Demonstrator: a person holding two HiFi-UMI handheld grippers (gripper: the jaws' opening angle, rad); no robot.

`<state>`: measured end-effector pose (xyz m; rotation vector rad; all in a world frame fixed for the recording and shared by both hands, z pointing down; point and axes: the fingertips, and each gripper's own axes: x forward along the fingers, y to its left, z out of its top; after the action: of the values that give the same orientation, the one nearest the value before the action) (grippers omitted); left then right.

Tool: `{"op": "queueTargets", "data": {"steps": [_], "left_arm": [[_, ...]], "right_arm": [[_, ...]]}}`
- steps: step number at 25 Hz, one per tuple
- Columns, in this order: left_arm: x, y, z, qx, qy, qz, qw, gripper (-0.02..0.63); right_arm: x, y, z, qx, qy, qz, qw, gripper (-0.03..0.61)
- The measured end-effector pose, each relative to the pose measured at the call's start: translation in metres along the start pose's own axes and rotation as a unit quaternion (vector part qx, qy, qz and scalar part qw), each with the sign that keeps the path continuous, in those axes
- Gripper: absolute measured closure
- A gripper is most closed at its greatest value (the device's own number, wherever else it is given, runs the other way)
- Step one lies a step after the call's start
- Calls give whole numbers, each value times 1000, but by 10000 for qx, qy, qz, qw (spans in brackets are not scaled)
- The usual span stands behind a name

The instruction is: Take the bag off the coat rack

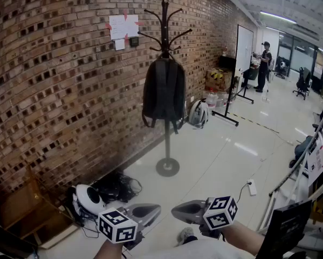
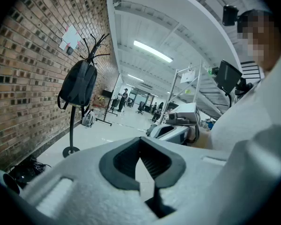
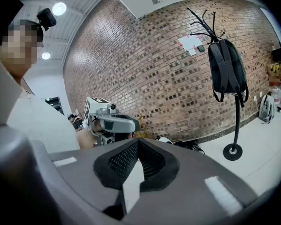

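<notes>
One coat rack [image 1: 167, 139] stands on the pale floor [image 1: 220, 155], near the foot of the brick wall [image 1: 53, 90], on a round base. One bag [image 1: 164, 93], a dark backpack, hangs from the hooks at the rack's top. It lies against the pole with its two shoulder straps dangling at either side, clear of the floor.

Two grippers are held low at the near edge of the head view, side by side and well apart from the bag. The left gripper [image 1: 155, 211] has its fingers pressed fully together, with nothing between them. The right gripper [image 1: 177, 211] is the same: fingers closed tight and empty. Each carries one marker cube, and their tips point toward one another with a small gap between them.

Two white sheets [image 1: 123, 27] are pinned to the wall, left of the rack's hooks. At the wall's foot, near the grippers, lie one white rounded helmet-like thing [image 1: 89, 198] and one tangle of black cables [image 1: 117, 186]. Past the rack, one grey-and-white pack [image 1: 199, 114] leans at the wall's foot. One whiteboard [image 1: 243, 50] on a stand rises beyond it, and one person [image 1: 265, 66] stands at the far end of the floor. One power strip [image 1: 252, 186] lies on the floor, to the right of the grippers.
</notes>
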<state>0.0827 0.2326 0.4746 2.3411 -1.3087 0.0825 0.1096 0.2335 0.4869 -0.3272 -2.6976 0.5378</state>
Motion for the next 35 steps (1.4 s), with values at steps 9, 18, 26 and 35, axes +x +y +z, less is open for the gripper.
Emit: {"op": "queueTargets", "data": {"steps": [9,18,26,35], "left_arm": [[-15,10,-12,-50,-6,-35,10000,612],[-8,43,-25,-149,-15,149,9998,612],[36,123,-5,-378,151,283,9988,612],[181,253,92,-471,347,-77,9983,612]], "right_arm": [[17,10,-7,76,47,-16,10000,580],[31,-19,1,41,-38,90,9999,580],[52,-112,23,325,-59,195,9993,580],[34,-303,106,621,-229,-151,9977,580]]}}
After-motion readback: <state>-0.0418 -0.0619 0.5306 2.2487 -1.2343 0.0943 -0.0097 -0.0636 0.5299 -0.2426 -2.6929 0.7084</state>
